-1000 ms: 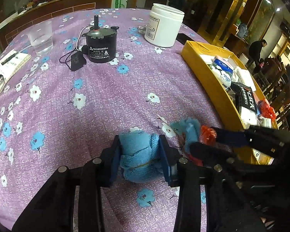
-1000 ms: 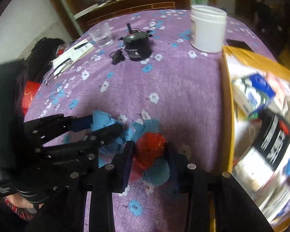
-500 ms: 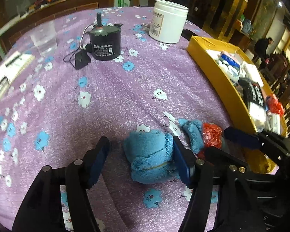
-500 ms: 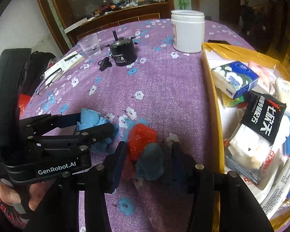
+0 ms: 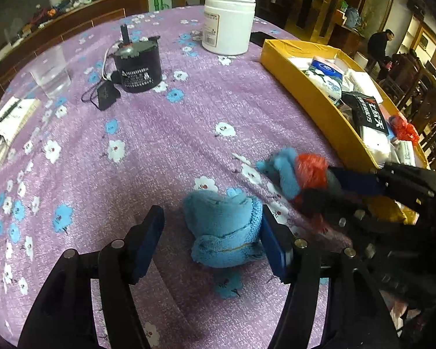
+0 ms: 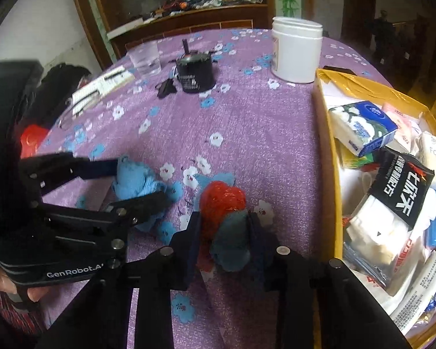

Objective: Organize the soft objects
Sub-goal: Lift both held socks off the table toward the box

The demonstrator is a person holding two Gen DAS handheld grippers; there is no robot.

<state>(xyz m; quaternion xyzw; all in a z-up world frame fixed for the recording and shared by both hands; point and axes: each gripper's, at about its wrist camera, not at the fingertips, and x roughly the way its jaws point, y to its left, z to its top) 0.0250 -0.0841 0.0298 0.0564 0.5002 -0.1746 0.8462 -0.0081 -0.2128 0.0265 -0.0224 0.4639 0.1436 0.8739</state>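
Jaws of the left gripper stand wide after opening, and the light blue cloth bundle lies between them on the purple floral tablecloth; the right-hand pad touches the bundle's side while the left-hand pad stands clear of it, so nothing is gripped. In the right wrist view the right gripper has just been closing, and its pads press on a bundle of red crinkled material and darker blue cloth, which sits low over the tablecloth; whether it touches the cloth I cannot tell. That second bundle lies at about two o'clock from the light blue one, near it. A yellow tray full of tissue packs and wrappers runs along the table at three o'clock. Toward twelve o'clock, well apart from the bundles, stand a white plastic jar, a black cylindrical motor with its cord, and a clear drinking glass at ten o'clock.
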